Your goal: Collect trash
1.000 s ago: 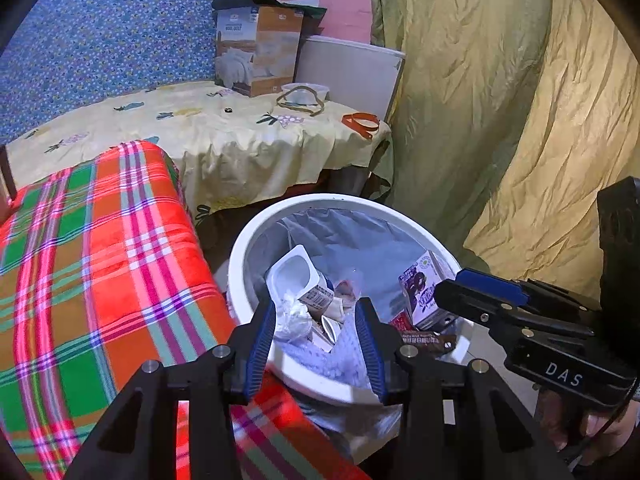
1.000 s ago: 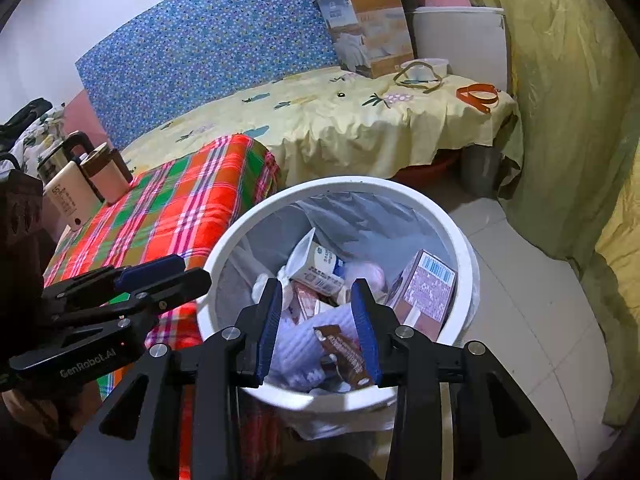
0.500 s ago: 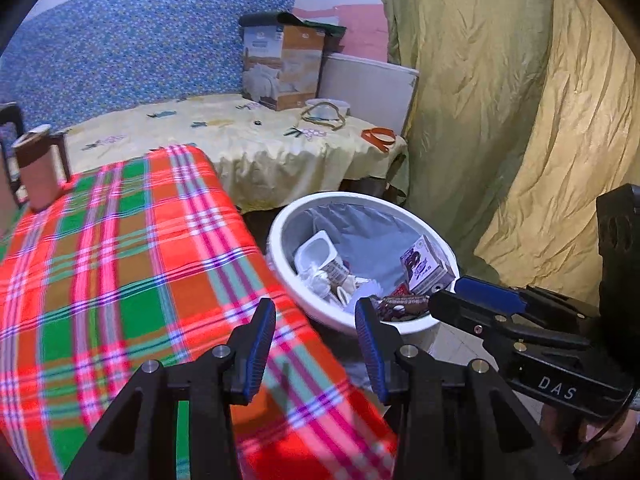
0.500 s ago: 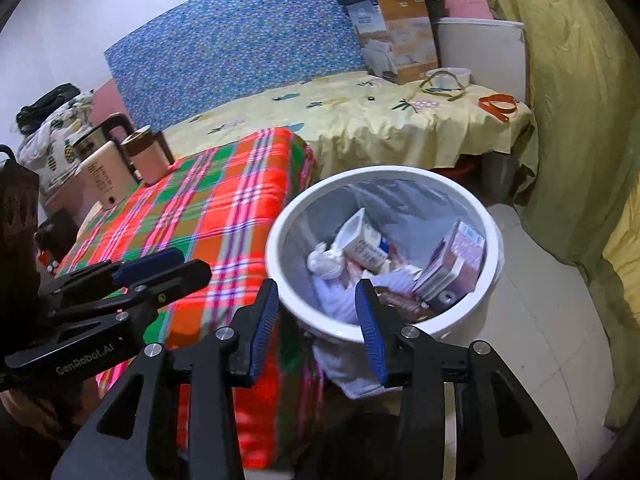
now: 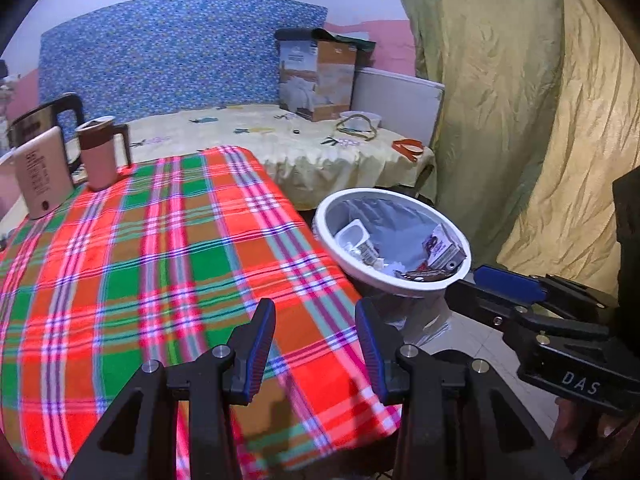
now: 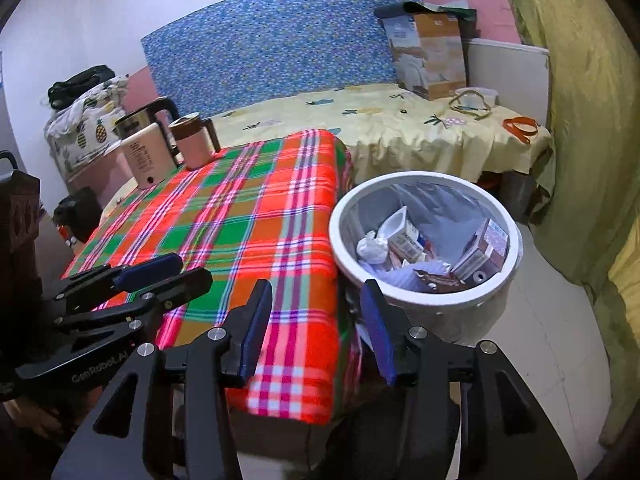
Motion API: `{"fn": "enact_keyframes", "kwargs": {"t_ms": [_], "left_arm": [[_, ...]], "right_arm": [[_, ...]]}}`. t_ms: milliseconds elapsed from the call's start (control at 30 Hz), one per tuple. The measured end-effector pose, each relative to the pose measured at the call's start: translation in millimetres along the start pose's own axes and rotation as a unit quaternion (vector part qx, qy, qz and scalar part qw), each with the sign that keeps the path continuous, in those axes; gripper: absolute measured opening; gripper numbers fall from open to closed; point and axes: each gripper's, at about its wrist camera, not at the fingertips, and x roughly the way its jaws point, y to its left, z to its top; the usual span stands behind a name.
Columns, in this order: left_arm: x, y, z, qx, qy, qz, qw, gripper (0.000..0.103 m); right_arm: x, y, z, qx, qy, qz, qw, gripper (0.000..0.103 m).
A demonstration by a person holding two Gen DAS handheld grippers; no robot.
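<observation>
1. Spreading across the back of the room, a bed under a yellow fruit-print sheet (image 6: 404, 128) meets a blue floral headboard (image 6: 280, 40), with a tall cardboard box (image 6: 430, 56) standing at its far corner.
2. Nearer, the worktop draped in a red, green and orange plaid cloth (image 6: 240, 232) carries a pink lidded mug (image 6: 194, 142) and a steel kettle (image 6: 138, 122) at its far end.
3. Just beside the worktop's right edge, on the floor, a round white plastic bin with a grey liner (image 6: 424, 184) holds the trash: a white milk carton (image 6: 406, 236), a brown drink carton (image 6: 484, 248), crumpled white paper (image 6: 370, 246) and a brown wrapper (image 6: 438, 278).
4. Left gripper (image 5: 315, 326) hangs over the plaid cloth, jaws wide and empty.
5. Right gripper (image 6: 316, 308) sits at the worktop's near corner; its jaws have just been opening, with nothing between them.
</observation>
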Motion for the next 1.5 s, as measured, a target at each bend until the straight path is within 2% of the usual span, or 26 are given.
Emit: {"fn": "enact_keyframes", "kwargs": {"t_ms": [200, 500, 1500], "left_arm": [[-17, 12, -15, -0.025, -0.002, 0.016, 0.9996, 0.041], [-32, 16, -24, -0.03, -0.013, 0.036, 0.9988, 0.041], [-32, 11, -25, -0.028, -0.009, 0.039, 0.9988, 0.041]], "right_arm": [[-7, 10, -8, -0.01, 0.001, 0.006, 1.0, 0.049], [-8, 20, -14, -0.017, 0.002, 0.008, 1.0, 0.049], [-11, 23, -15, -0.018, -0.001, 0.01, 1.0, 0.049]]}}
